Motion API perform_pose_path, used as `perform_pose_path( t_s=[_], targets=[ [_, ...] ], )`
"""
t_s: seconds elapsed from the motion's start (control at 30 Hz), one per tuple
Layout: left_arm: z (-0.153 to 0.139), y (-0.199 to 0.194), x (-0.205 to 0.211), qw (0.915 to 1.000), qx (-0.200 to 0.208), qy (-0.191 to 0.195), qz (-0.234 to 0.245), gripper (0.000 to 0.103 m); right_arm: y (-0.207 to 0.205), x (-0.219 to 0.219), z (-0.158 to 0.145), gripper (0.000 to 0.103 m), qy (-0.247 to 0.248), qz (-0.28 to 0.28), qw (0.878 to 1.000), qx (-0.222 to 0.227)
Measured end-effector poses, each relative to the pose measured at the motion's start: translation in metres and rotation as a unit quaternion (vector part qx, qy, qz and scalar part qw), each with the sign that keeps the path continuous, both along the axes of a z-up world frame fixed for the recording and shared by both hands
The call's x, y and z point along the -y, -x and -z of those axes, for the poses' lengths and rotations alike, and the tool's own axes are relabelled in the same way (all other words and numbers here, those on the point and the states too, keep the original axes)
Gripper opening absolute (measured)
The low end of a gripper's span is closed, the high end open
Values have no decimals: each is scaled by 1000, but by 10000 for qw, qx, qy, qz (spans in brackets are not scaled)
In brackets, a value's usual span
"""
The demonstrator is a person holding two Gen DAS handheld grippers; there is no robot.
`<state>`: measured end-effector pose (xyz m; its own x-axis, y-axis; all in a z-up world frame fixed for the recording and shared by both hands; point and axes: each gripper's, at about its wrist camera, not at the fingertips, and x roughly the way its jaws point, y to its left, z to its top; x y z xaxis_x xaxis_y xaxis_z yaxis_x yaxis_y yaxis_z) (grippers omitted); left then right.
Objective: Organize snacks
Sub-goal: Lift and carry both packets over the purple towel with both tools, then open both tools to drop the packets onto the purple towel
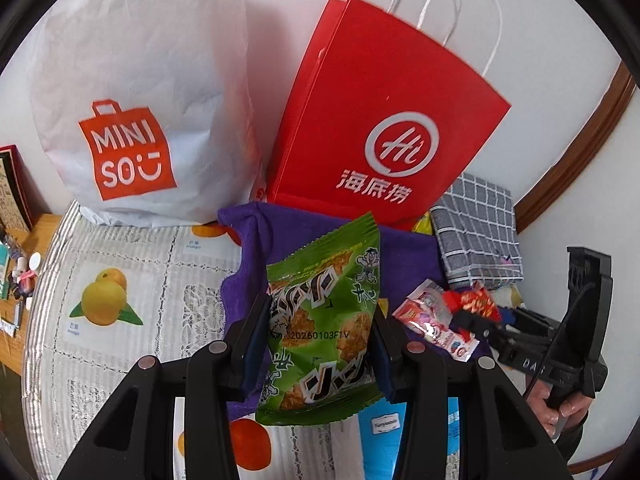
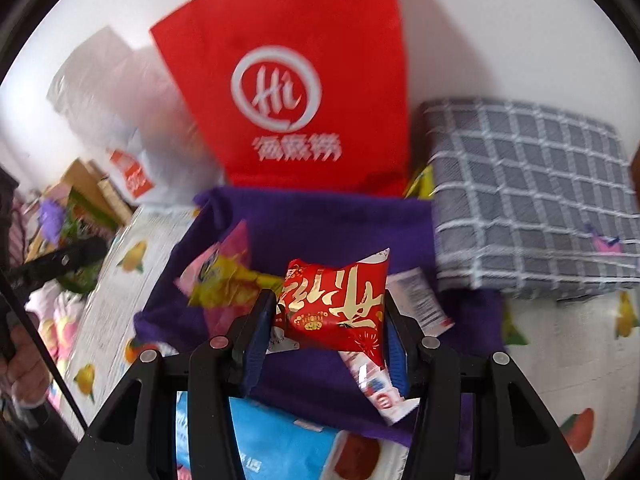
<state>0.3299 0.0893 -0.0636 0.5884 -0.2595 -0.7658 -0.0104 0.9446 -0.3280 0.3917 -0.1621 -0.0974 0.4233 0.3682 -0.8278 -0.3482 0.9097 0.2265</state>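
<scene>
Left tool (image 1: 320, 344) clamps green snack pack (image 1: 324, 320); right tool (image 2: 330, 320) clamps red snack packet (image 2: 336, 304), both above purple cloth (image 2: 320, 224).

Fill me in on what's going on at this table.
A person is sorting snacks with two tools. The left hand-held gripper is shut on a green snack packet, held up above the purple cloth. The right hand-held gripper is shut on a red snack packet over the same cloth. A red paper bag and a white Miniso bag stand behind.
</scene>
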Motion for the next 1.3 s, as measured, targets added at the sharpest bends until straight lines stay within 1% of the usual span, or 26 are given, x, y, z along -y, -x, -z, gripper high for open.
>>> perform_pose_path(
  t_s=[0.07, 0.2, 0.3, 0.4, 0.43, 0.5, 0.6, 0.67, 0.73, 0.83, 1.03, 1.17, 1.3],
  targets=[
    [3, -3, -1, 10000, -45, 4, -6, 42, 0, -2, 9, 50, -46, -81, 9998, -174],
    [7, -4, 0, 9999, -133, -38, -11, 42, -2, -14, 24, 50, 263, -215, 9989, -331],
    [8, -5, 0, 9998, -170, -84, -26, 42, -6, -26, 33, 50, 444, -378, 9968, -544],
    [8, -6, 0, 9997, -193, -128, -22, 42, -8, -37, 39, 51, 675, -510, 9950, -530],
    [9, -7, 1, 9997, -207, -147, -22, 42, -8, -38, 42, 52, 700, -530, 9946, -561],
    [12, -9, 2, 9996, -251, -162, -9, 42, -11, -40, 51, 53, 760, -569, 9925, -771],
    [17, -14, 5, 9993, -340, -176, -5, 42, -12, -38, 56, 57, 715, -624, 9912, -921],
    [22, -18, 7, 9989, -431, -184, 17, 42, -10, -36, 53, 57, 693, -644, 9917, -876],
    [27, -21, 10, 9984, -532, -191, 65, 42, -8, -34, 47, 67, 731, -633, 9927, -728],
    [34, -25, 14, 9974, -665, -274, 78, 42, -7, -30, 36, 68, 672, -599, 9945, -540],
    [53, -30, 14, 9952, -900, -373, -25, 42, -6, -12, 10, 68, 359, -411, 9982, -262],
    [63, -33, 16, 9949, -961, -305, -13, 43, -4, -1, -6, 68, 320, -292, 9990, -93],
    [73, -37, 19, 9940, -1045, -322, 5, 43, -2, 3, -16, 68, 317, -222, 9992, 42]
  ],
)
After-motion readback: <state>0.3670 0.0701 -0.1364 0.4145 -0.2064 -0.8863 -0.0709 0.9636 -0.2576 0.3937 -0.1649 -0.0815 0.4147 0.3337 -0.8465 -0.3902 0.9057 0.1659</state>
